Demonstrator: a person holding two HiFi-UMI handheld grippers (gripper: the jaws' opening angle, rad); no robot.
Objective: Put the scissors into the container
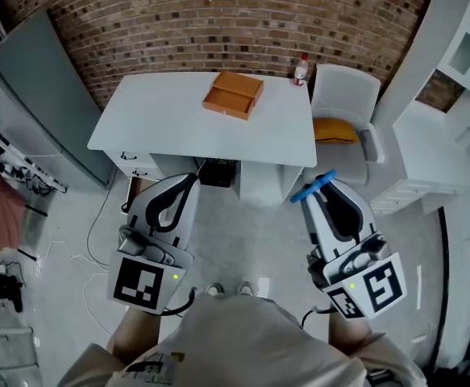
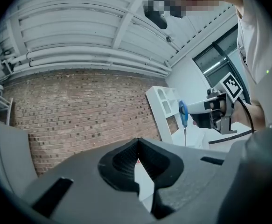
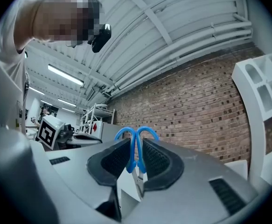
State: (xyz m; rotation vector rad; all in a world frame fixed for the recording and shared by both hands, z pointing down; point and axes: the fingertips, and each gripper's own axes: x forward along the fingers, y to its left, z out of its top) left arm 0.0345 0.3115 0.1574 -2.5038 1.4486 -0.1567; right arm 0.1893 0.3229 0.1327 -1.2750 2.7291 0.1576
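Blue-handled scissors (image 3: 136, 135) are clamped between the pads of my right gripper (image 3: 136, 148). The handle loops stick out past the fingertips and the metal blades run back toward the camera. In the head view the scissors (image 1: 311, 187) show at the tip of the right gripper (image 1: 322, 193), held over the floor short of the table. The orange container (image 1: 233, 93), an open shallow box, lies on the white table (image 1: 162, 119) ahead. My left gripper (image 1: 191, 181) hangs level to the left with its jaws (image 2: 137, 144) meeting at the tips and nothing between them.
A small bottle with a red cap (image 1: 301, 69) stands at the table's far right corner. A white chair with a yellow cushion (image 1: 335, 129) sits right of the table. A brick wall runs behind. White shelving (image 1: 460, 47) stands at the right, a grey cabinet (image 1: 33, 95) at the left.
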